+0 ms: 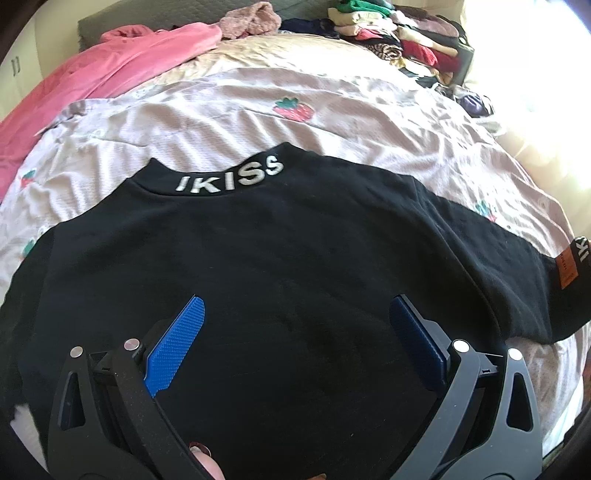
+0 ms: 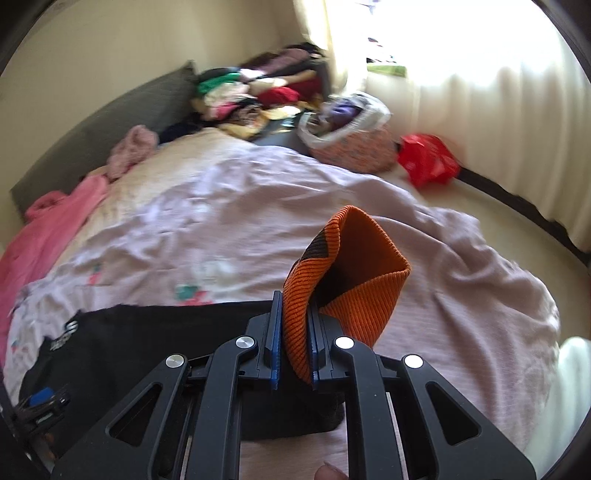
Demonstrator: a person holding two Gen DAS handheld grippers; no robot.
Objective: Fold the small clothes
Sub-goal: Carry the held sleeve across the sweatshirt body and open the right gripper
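A black top point(image 1: 277, 258) with white "IKISS" lettering on its collar point(image 1: 231, 177) lies flat on the pink strawberry-print bedsheet point(image 1: 258, 122). Its right sleeve point(image 1: 517, 280) stretches to the right and ends at a cuff with an orange tag. My left gripper point(image 1: 295, 317) is open, its blue pads point(image 1: 173, 350) wide apart just above the top's middle. My right gripper point(image 2: 294, 325) is shut on the orange and black ribbed sleeve cuff point(image 2: 354, 273) and holds it up above the bed. The black top point(image 2: 147, 332) also shows in the right wrist view, lower left.
A pink garment point(image 1: 92, 74) lies along the bed's left side. A pile of mixed clothes point(image 1: 399, 33) sits at the far right corner by the grey headboard point(image 2: 110, 125). A bag of clothes point(image 2: 347, 125) and a red bag point(image 2: 424, 158) lie by the curtain.
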